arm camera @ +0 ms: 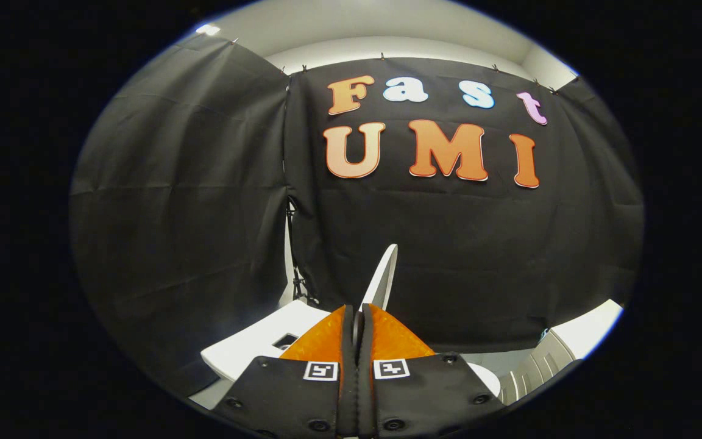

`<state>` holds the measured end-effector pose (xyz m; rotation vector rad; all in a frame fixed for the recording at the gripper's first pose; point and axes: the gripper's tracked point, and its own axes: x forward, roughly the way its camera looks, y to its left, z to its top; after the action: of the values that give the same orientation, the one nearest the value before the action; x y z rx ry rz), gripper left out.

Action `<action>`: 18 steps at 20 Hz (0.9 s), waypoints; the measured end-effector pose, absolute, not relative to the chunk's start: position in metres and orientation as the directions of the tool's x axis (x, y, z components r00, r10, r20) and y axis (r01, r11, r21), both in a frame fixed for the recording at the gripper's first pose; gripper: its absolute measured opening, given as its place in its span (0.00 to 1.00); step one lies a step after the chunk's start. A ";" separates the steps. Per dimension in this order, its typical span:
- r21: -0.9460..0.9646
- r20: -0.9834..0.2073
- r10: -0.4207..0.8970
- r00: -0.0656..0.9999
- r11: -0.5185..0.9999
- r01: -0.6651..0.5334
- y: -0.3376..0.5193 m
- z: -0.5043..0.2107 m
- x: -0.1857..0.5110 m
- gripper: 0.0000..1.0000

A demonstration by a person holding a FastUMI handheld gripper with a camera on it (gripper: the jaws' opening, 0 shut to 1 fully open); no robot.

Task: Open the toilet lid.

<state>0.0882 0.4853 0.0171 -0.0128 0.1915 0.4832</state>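
Gripper (pixel 358 323) fingers look pressed together with nothing between them, and I see the raised toilet lid (pixel 383 279) edge-on just beyond them.

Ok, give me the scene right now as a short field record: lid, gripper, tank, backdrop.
lid: white toilet lid raised edge-on, rising just ahead of the fingertips
gripper: gripper fingers pressed together, looks shut; whether the lid's edge is pinched between them cannot be told
tank: white toilet tank with a dark top recess, beside the fingers
backdrop: black cloth wall beyond the lid
task state: lid looks up, near upright
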 end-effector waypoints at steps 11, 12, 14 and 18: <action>-0.029 -0.183 0.540 0.821 0.832 -0.554 0.583 0.012 0.067 0.08; -0.038 -0.187 0.547 0.816 0.826 -0.562 0.590 0.011 0.065 0.08; -0.033 -0.189 0.553 0.811 0.822 -0.569 0.600 0.007 0.059 0.08; -0.043 -0.200 0.564 0.801 0.812 -0.582 0.623 0.003 0.053 0.08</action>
<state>0.0527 0.6226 0.0035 -0.1037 0.1812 0.6158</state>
